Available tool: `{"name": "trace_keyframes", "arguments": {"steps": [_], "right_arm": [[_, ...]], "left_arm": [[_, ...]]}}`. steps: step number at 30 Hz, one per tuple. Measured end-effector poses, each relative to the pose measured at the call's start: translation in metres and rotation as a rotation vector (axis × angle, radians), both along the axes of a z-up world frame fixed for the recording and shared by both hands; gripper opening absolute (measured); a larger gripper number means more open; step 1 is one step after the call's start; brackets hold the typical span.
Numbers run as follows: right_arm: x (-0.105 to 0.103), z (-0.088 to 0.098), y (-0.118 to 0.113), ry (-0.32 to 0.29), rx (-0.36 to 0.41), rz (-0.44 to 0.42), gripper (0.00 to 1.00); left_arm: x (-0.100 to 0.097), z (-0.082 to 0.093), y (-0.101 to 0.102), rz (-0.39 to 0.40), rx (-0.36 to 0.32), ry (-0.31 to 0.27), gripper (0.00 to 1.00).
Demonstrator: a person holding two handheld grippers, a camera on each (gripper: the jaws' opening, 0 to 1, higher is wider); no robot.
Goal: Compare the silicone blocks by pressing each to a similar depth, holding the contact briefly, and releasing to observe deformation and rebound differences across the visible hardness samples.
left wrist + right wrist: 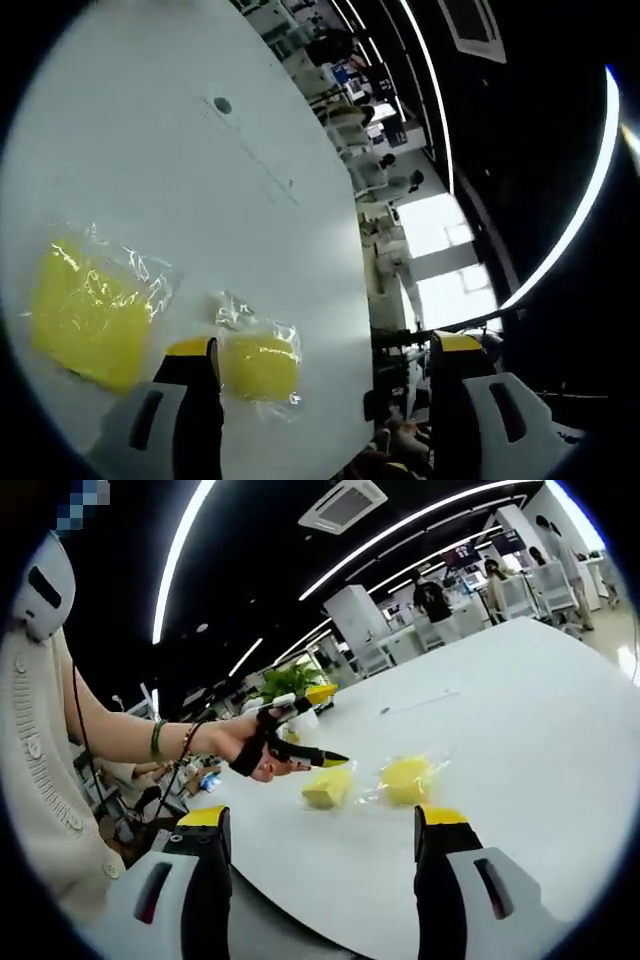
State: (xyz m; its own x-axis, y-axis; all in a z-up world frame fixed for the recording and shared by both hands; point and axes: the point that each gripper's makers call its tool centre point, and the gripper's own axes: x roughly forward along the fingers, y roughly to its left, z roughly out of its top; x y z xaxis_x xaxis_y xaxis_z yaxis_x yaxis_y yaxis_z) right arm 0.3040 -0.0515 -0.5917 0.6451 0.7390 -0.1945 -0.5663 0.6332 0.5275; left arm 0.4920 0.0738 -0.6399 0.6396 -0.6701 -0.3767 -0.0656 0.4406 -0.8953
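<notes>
2 bagged silicone blocks (pixel 328 786) (pixel 406 779) lie just beside the left hand-held gripper (pixel 325 726); both hand-held grippers gape apart, empty.

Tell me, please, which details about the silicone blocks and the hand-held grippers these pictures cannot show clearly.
- Left gripper view: the left hand-held gripper has one jaw in front of the small yellow block; contact cannot be told.
- Both views: glossy wrapping hides any dents in the large yellow block.
- Right gripper view: block hardness labels are too small; the right hand-held gripper shows its jaws cut by the lower edge.
</notes>
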Motion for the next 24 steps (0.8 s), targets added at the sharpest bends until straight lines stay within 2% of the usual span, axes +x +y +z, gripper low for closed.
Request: {"name": "trace_keyframes", "arguments": {"steps": [5, 9, 12, 18, 22, 24], "right_arm": [[0.008, -0.006, 0.002, 0.029, 0.01, 0.003, 0.67], [0.014, -0.008, 0.004, 0.041, 0.021, 0.005, 0.67], [0.018, -0.013, 0.006, 0.051, 0.019, 0.018, 0.66], [0.025, -0.015, 0.002, 0.064, 0.034, 0.019, 0.65], [0.028, -0.015, -0.002, 0.063, 0.039, 0.012, 0.64], [0.029, -0.016, -0.004, 0.07, 0.041, 0.01, 0.63]], "left_arm": [[0.008, -0.027, -0.005, 0.019, -0.007, 0.042, 0.84], [0.012, -0.044, -0.007, 0.01, 0.025, 0.054, 0.83], [0.016, -0.049, -0.01, 0.01, 0.021, 0.055, 0.79], [0.024, -0.06, -0.021, 0.008, 0.021, 0.058, 0.78], [0.027, -0.065, -0.027, -0.012, 0.042, 0.032, 0.69], [0.027, -0.072, -0.026, -0.029, 0.097, 0.022, 0.61]]}}
